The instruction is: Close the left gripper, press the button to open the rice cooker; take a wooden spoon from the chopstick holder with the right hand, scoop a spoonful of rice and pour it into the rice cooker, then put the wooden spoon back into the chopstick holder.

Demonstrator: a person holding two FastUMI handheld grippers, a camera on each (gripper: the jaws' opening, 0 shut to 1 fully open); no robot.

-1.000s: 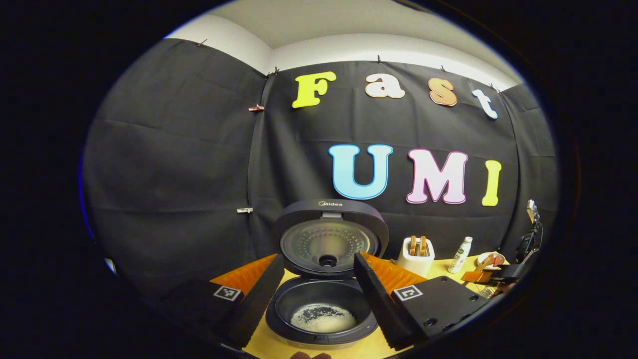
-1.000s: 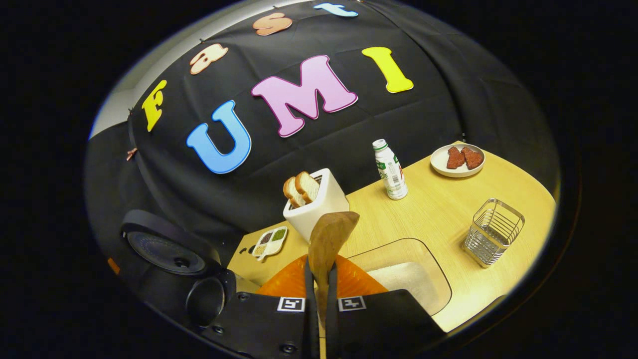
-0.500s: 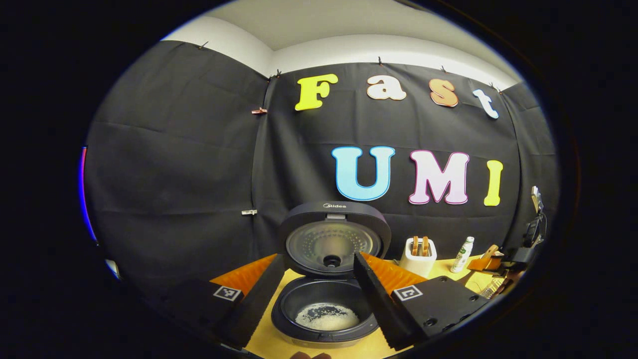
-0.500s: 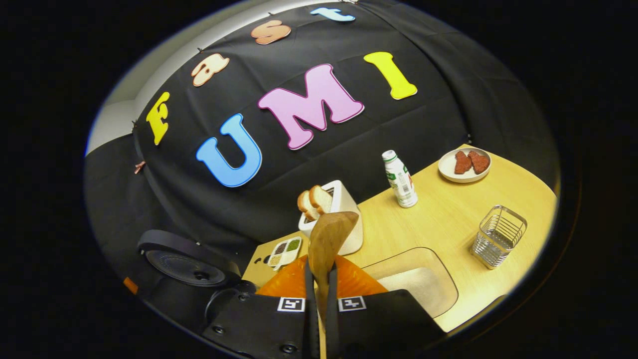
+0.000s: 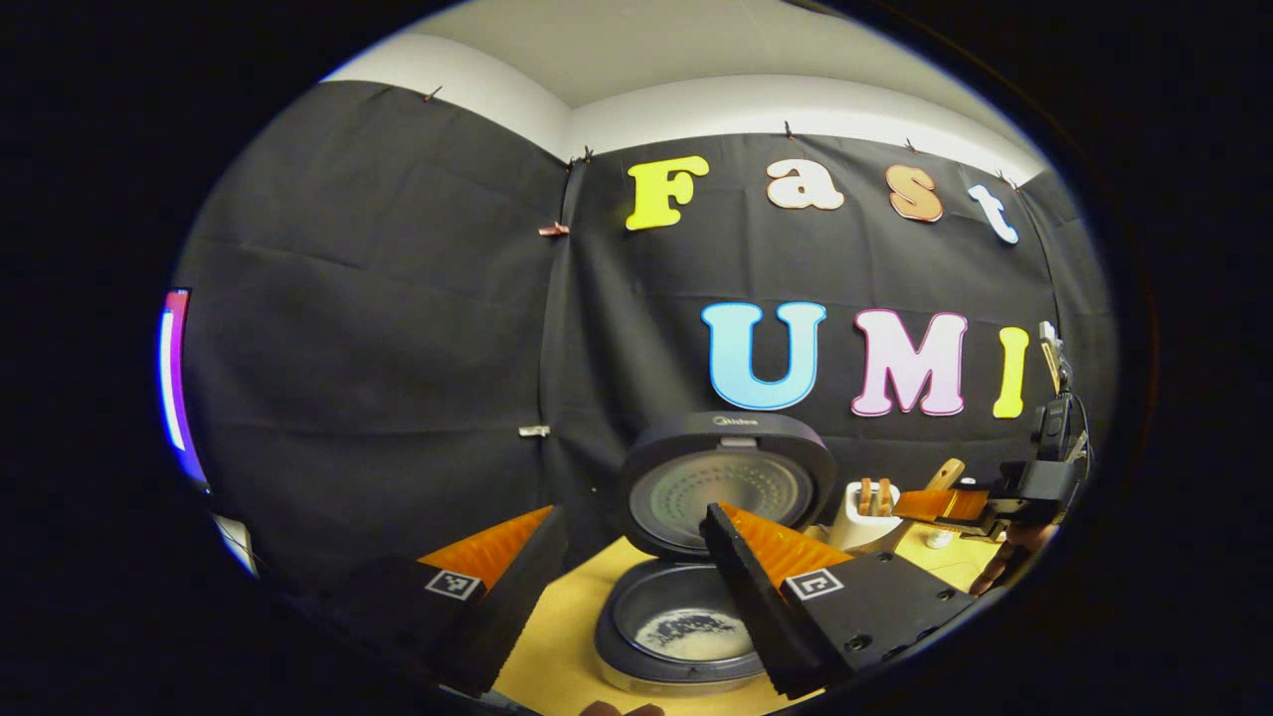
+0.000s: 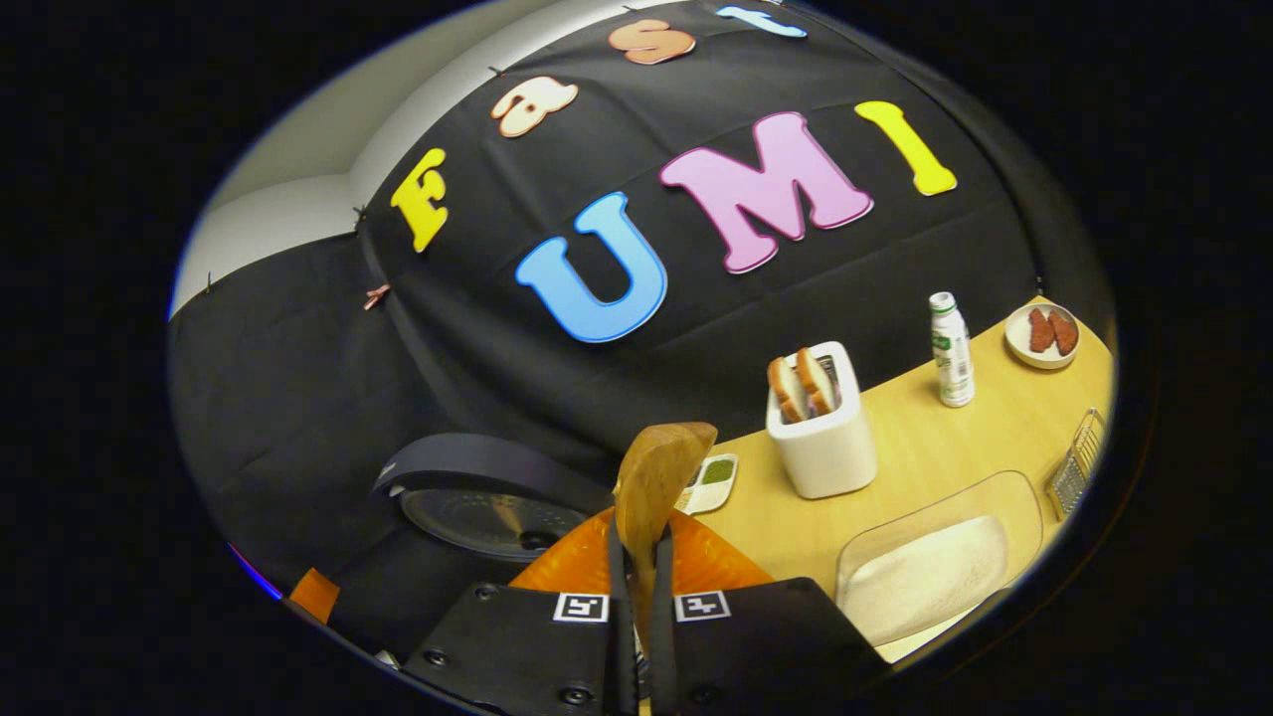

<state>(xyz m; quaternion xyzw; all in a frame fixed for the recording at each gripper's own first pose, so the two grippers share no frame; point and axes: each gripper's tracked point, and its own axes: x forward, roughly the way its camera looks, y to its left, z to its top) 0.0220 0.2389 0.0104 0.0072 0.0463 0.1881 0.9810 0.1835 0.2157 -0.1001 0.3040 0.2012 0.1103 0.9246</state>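
We hold our left gripper (image 5: pixel 636 582) low in the middle of the left gripper view, its two fingers spread wide apart with nothing between them. Our right gripper (image 6: pixel 636 597) sits at the bottom middle of the right gripper view, its fingers squeezed tight on the wooden spoon (image 6: pixel 656 477). Far off at the right edge of the left gripper view, we see that gripper again, with a hand (image 5: pixel 1009 557) under it.
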